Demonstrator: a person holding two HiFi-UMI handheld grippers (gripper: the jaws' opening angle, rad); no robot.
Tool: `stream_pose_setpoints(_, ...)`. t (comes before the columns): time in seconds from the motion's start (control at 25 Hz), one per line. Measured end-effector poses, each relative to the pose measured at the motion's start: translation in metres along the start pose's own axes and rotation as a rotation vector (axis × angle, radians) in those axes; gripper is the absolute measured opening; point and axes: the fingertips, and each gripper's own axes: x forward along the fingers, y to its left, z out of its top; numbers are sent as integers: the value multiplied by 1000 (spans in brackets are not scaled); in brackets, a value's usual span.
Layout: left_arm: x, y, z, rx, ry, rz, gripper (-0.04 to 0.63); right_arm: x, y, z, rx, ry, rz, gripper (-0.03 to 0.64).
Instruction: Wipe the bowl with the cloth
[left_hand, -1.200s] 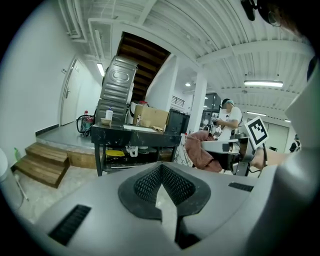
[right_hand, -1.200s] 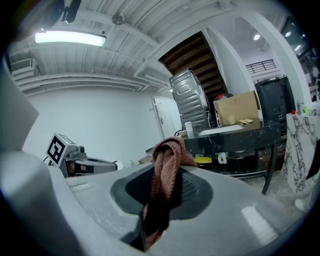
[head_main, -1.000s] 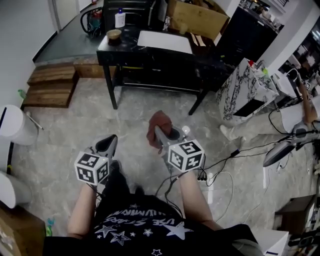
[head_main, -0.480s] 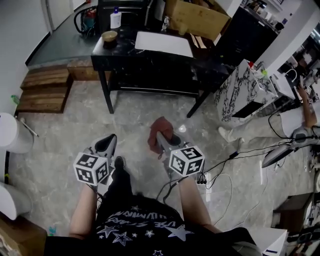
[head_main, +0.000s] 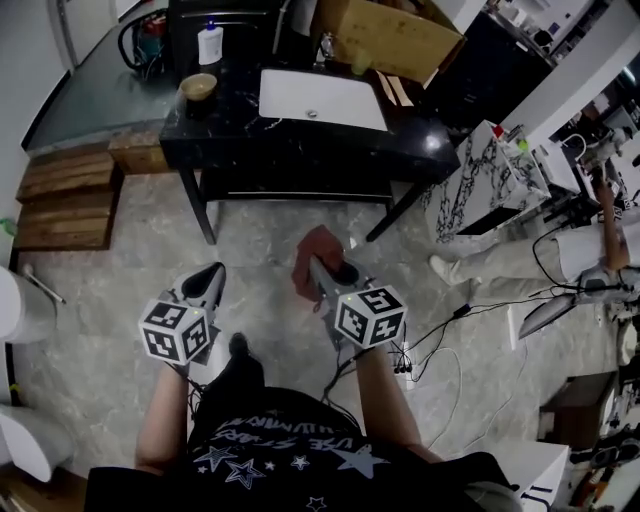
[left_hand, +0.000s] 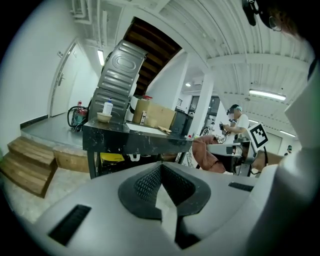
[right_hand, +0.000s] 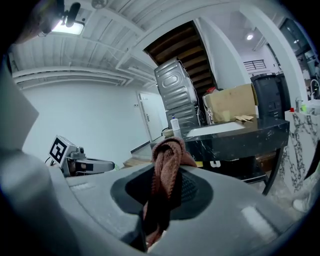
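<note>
Two grippers are shown, the left gripper (head_main: 212, 273) and the right gripper (head_main: 318, 268). One cloth (head_main: 312, 248), one bowl (head_main: 198, 85), one bottle (head_main: 209, 45) and one table (head_main: 425, 138) are counted.

Black T-shirt (head_main: 285, 455), white stars and lettering. Grey left gripper (head_main: 210, 276) and right gripper (head_main: 320, 270), black ribbed pads (left_hand: 149, 182), white cubes (head_main: 178, 332) with black square markers. Black cables (head_main: 403, 352) off the right.

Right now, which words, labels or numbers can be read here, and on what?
"STARS", probably, in white print on the shirt; its other words are too blurred to read.
Bottle on the black table: label too small to read.
Cubes on the left gripper and right gripper: square marker patterns, no words.
</note>
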Motion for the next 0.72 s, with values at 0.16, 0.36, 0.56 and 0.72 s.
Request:
stream_pose_setpoints(0.16,22,33,18,-2,14,-13,8,41,-9,17,11,7,-12,69)
stream_pose_setpoints(0.36,40,77,35,-17,21,-17,8,94,-14,31,12,23,-15,69)
stream_pose_setpoints(0.56,55,122,51,-36,29,-17,8,138,-18,43,28,31,-29,69)
stream_pose_setpoints(0.72,69,145,65,-37,22,-24,8,159,-23,55,21,34,-36,69)
